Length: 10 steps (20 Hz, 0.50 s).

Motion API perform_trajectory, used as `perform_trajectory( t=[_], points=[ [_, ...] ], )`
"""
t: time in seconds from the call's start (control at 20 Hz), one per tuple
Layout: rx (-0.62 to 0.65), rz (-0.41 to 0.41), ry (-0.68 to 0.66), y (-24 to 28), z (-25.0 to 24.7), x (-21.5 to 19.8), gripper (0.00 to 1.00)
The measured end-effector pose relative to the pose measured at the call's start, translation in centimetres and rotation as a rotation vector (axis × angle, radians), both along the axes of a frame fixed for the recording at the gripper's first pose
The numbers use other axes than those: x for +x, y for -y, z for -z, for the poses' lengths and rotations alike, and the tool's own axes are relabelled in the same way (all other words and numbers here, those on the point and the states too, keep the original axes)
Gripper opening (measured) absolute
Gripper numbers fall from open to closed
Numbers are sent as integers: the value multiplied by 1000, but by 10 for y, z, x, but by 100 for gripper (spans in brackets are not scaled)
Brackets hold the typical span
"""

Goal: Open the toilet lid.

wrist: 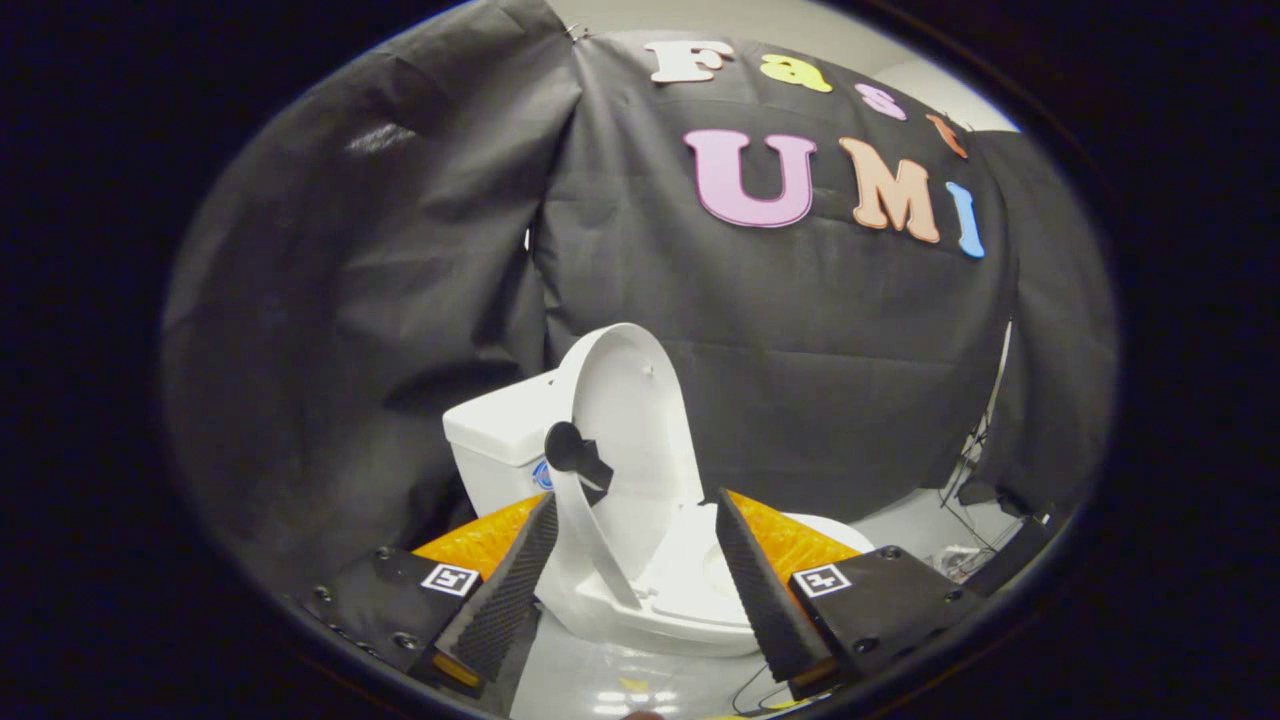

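While the lid (640, 410) stands raised against the tank (500, 440), the gripper (635, 560), fingers spread apart and gripping nothing, is best withdrawn without brushing it.

The pale grey, glossy floor (905, 525) carries a small white plastic toilet (640, 590) at the lower centre of the frame, its rounded base resting directly on the shiny surface. Thin dark cables (965, 475) trail across the floor at the lower right, beside a dark boxy object (1020, 550) near the booth's black cloth
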<state>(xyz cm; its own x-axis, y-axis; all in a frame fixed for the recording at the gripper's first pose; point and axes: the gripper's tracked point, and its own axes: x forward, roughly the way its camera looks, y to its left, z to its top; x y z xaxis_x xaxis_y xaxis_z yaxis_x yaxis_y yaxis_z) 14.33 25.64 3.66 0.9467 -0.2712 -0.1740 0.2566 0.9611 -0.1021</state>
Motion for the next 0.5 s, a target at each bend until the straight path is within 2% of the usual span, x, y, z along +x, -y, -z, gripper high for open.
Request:
perform_trajectory(
  t=[0.3, 0.5],
  points=[
    [20, 35, 54, 52, -12, -21, 98],
    [110, 35, 85, 78, -2, -33, 96]
  ],
)
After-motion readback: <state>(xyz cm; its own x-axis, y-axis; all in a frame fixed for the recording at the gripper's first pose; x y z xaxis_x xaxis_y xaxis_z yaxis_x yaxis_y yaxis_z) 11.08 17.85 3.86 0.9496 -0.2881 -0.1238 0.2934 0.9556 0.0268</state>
